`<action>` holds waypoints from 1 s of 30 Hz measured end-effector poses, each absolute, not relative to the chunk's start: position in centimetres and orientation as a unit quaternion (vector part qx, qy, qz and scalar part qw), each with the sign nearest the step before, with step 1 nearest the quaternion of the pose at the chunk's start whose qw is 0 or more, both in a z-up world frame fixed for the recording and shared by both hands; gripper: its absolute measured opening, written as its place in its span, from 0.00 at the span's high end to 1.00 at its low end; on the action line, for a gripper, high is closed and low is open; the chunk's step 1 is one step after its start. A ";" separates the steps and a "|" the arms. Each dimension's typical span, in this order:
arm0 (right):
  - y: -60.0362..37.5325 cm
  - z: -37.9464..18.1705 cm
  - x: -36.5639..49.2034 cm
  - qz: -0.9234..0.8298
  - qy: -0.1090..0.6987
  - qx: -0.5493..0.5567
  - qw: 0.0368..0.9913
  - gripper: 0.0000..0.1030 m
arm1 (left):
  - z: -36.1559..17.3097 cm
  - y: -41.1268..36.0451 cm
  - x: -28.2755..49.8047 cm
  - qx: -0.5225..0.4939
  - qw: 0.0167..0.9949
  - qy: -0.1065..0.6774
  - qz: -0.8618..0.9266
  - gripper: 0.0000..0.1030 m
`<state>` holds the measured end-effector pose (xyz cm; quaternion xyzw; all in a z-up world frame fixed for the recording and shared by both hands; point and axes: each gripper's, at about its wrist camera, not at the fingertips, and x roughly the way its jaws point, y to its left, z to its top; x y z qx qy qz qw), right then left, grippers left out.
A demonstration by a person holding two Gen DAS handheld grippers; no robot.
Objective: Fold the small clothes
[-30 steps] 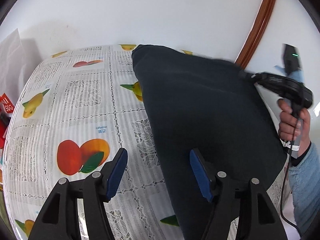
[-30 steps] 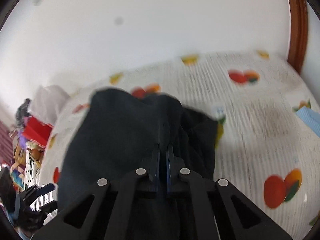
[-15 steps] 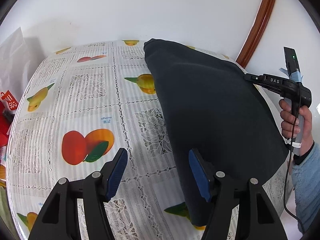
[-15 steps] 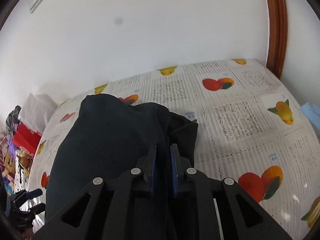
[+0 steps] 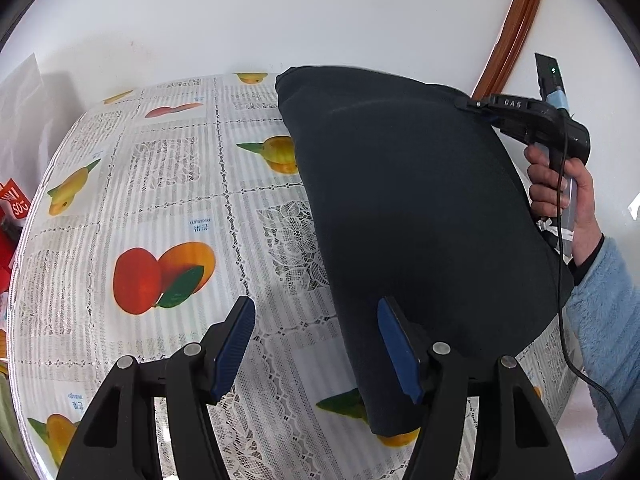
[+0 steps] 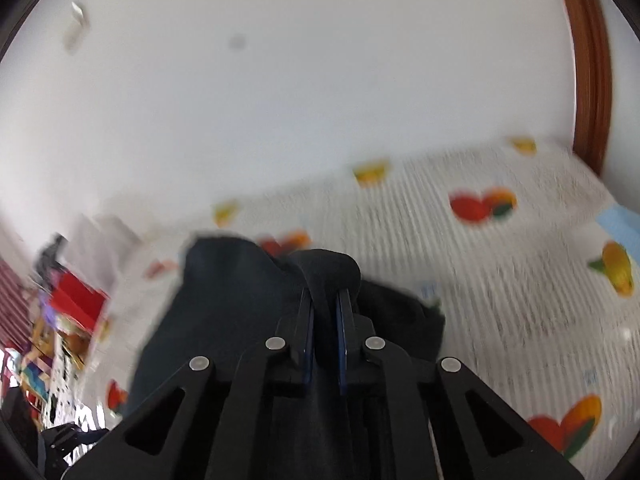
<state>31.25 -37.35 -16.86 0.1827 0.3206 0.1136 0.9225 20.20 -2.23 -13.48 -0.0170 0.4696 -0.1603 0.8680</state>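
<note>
Dark garment (image 5: 416, 208) pinched in right gripper (image 6: 325, 320).

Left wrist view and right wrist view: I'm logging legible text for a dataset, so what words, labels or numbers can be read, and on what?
"DAS": raised letters on the right gripper, which is pinching the dark garment.
"mango": small blue print, upside down, on the tablecloth; the characters under it are too small to read.
White letters on the red tag: cut off, unreadable.
Right wrist view: too blurred to read anything.

Motion-blurred tablecloth (image 6: 500, 280) and clutter (image 6: 68, 320) in right wrist view.
</note>
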 end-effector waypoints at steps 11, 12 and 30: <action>-38.5 -17.2 26.6 0.086 0.387 0.164 0.904 0.70 | -12.9 -2.5 19.2 0.004 0.876 0.460 -0.148 0.40; -38.4 -17.3 25.7 0.089 0.392 0.160 0.902 0.70 | -12.8 -2.4 19.1 -0.006 0.873 0.463 -0.151 0.40; -38.5 -19.2 19.7 0.066 0.367 0.157 0.914 0.96 | -12.7 -4.7 17.0 0.023 0.872 0.473 -0.126 0.38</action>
